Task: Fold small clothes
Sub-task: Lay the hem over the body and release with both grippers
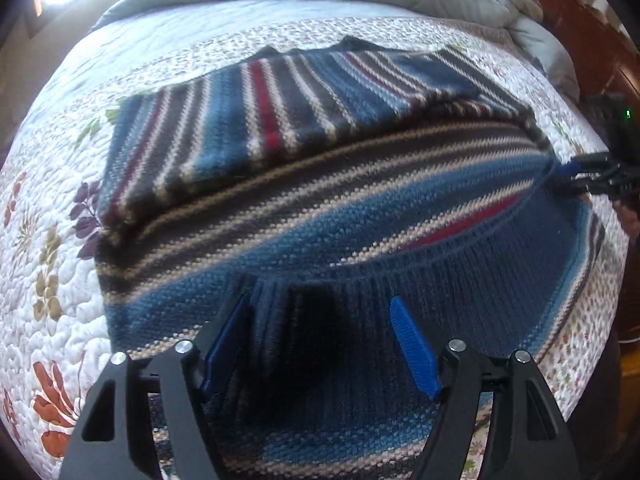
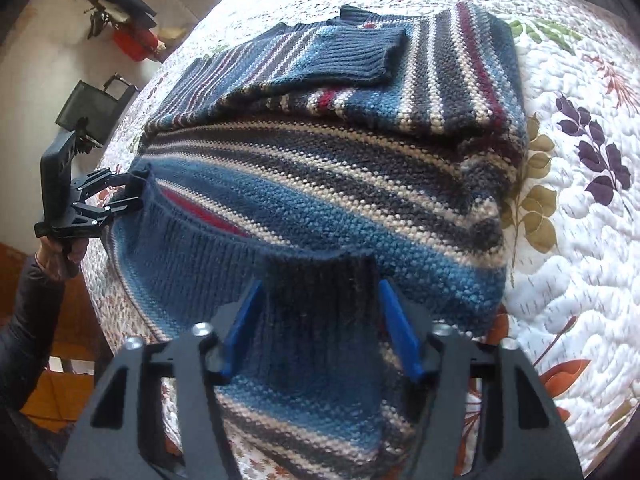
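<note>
Striped knit sweater [image 1: 320,184] lies on the quilted bed [image 1: 52,264], sleeves folded across the body. Left gripper [image 1: 320,344] is clamped on the ribbed hem [image 1: 360,300] at one corner; right gripper [image 2: 320,320] is clamped on the hem at the other corner, both raising it off the quilt.

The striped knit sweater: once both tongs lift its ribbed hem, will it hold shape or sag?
Probably sag: the sweater already drapes in a curve between the left tongs and the right tongs. The thick knit looks fairly heavy. Its coarse texture should resist slipping from the blue pads.
</note>
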`<state>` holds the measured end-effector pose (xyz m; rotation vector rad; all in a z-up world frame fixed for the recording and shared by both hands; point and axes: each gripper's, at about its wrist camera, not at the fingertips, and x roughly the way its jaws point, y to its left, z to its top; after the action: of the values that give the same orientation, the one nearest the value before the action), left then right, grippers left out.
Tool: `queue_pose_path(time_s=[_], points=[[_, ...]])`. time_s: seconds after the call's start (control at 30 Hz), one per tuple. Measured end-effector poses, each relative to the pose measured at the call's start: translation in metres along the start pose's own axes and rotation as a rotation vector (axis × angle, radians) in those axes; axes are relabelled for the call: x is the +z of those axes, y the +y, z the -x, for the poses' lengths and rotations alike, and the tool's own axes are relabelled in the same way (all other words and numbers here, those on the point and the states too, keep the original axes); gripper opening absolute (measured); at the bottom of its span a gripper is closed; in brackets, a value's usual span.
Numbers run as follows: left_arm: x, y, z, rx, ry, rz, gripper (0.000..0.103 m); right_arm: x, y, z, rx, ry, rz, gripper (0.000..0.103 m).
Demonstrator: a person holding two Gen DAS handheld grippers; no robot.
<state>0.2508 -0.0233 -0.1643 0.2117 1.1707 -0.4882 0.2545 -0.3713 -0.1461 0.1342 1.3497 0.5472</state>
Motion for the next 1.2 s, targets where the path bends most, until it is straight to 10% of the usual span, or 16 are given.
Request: queue_pose_path(time_s=[0.2,0.43,0.67,1.2], points=[[-0.007,-0.001,0.005,-0.033,-0.029,0.016,0.072,-0.006,-0.004,0.007,0.028,-0.014,0.007,0.011],[-0.009,0.010,0.008,-0.038,-0.034,0.063,0.056,-0.009,-0.004,0.012,0.022,-0.035,0.005,0.010],[0.000,0.021,0.003,-0.105,-0.020,0.119,0.082,-0.007,-0.003,0.008,0.016,-0.024,0.005,0.031],[-0.011,0.032,0.018,0.014,-0.063,0.098,0.083,-0.004,-0.002,-0.004,0.033,-0.019,-0.004,0.041]])
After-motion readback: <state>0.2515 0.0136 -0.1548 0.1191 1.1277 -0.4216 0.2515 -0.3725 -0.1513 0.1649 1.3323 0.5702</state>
